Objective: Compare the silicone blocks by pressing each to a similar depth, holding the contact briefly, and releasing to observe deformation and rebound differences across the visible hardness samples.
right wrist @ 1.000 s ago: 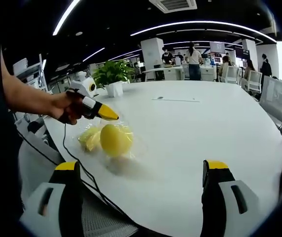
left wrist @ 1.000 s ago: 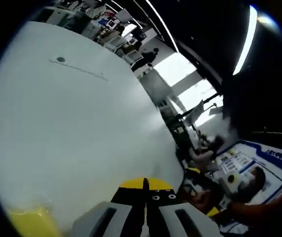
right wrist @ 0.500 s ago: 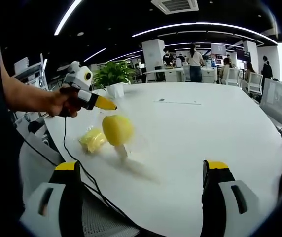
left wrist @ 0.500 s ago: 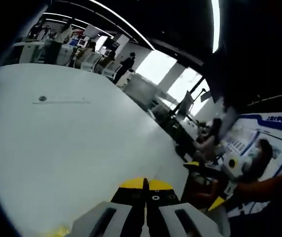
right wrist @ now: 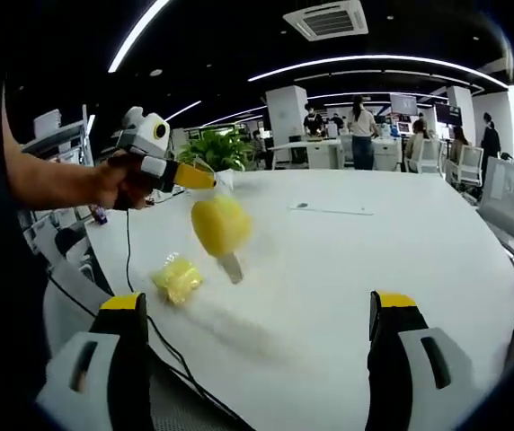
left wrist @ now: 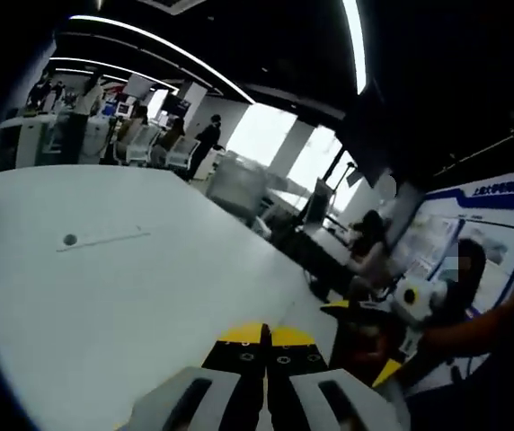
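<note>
Right gripper view: a round yellow silicone block (right wrist: 220,224) hung in the air above the white table (right wrist: 401,269), apparently inside a clear bag (right wrist: 230,262) pinched at its top by the left gripper (right wrist: 205,179), whose yellow-tipped jaws were pressed together on the plastic. A second earlier the same block lay on the table beside a smaller, crumpled yellow block (right wrist: 178,277); half a second earlier it was just coming off the surface. The smaller piece had stayed behind on the table, near the trailing black cable (right wrist: 154,350). The bag's outline was faint, so how the block sat within it could not be made out. The right gripper (right wrist: 257,337) held its jaws spread wide, gripping nothing, well short of either sample. In the left gripper view the jaws (left wrist: 264,339) sat shut, with the table (left wrist: 104,296) stretching away beneath. With one sample lifted clear, no pressing had begun; the comparison looked to be at the unpacking stage.
</note>
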### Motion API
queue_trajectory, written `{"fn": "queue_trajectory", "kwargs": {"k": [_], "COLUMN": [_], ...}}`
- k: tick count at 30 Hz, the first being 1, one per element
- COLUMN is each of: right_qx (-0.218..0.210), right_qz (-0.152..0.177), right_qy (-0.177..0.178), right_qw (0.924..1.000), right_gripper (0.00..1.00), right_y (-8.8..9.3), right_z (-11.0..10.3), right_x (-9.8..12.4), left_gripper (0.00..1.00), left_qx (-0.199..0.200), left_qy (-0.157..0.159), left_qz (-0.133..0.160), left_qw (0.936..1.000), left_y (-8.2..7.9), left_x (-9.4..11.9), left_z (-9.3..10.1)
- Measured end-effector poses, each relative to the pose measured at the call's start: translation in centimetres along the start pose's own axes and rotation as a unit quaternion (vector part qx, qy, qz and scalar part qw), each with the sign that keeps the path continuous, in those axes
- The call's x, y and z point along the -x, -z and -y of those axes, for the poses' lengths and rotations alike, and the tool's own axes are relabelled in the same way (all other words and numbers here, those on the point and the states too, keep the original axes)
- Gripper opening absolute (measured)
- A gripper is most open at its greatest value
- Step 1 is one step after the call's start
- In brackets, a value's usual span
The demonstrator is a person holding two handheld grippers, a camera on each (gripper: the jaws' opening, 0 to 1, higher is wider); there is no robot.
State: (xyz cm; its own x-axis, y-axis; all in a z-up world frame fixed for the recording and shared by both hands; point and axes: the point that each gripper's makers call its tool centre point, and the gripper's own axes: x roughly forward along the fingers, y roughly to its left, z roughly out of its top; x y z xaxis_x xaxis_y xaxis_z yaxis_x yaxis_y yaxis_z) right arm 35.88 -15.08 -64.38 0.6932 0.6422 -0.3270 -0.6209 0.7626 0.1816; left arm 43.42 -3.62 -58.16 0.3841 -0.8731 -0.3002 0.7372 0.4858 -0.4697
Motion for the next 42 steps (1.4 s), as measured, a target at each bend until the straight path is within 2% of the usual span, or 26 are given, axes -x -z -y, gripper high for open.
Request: {"fn": "queue_trajectory", "kwargs": {"k": [5,9,12,14,18,24,29,39,41,42], "right_qx": [0.007,0.013,0.019,0.01,0.013,0.037,0.06,0.077,0.079,0.078], "right_qz": [0.01,0.017,0.025,0.044,0.064,0.077,0.085,0.107,0.11,0.112], "right_qy": [0.002,0.003,0.003,0.003,0.001,-0.019,-0.05,-0.102,-0.111,-0.127], "right_qw": [0.9999,0.9998,0.9995,0.999,0.9979,0.9962,0.9934,0.986,0.9846,0.9824], "right_gripper": [0.96,0.96,0.96,0.96,0.96,0.96,0.96,0.96,0.93,0.91], "right_y": [-1.1,-2.1,-3.2,-4.6,-6.5,-8.3,-10.3,-13.7,-14.1,-14.3], "right_z": [0.4,0.6,0.8,1.0,1.0,0.2,-1.0,-2.7,-3.0,-3.6], "right_x": [-0.2,-0.1,0.1,0.3,0.6,0.5,0.2,-0.6,-0.8,-0.9], "left_gripper": [0.0,0.0,0.0,0.0,0.0,0.0,0.0,0.0,0.0,0.0], "left_qx": [-0.025,-0.039,-0.04,-0.039,-0.039,-0.04,-0.04,-0.038,-0.038,-0.037], "left_qy": [0.016,0.018,0.022,0.025,0.027,0.029,0.037,0.057,0.061,0.062], "left_qz": [0.02,0.028,0.036,0.042,0.045,0.048,0.052,0.061,0.061,0.061], "left_qw": [0.9994,0.9987,0.9983,0.9981,0.9979,0.9976,0.9971,0.9958,0.9956,0.9955], "left_y": [-3.1,-5.0,-6.3,-7.2,-7.8,-8.2,-8.6,-9.8,-9.9,-9.9], "left_x": [1.1,2.0,2.6,2.9,3.3,3.8,4.4,5.3,5.4,5.4], "left_z": [1.9,3.1,3.9,4.2,4.6,5.2,6.2,8.3,8.6,8.7]}}
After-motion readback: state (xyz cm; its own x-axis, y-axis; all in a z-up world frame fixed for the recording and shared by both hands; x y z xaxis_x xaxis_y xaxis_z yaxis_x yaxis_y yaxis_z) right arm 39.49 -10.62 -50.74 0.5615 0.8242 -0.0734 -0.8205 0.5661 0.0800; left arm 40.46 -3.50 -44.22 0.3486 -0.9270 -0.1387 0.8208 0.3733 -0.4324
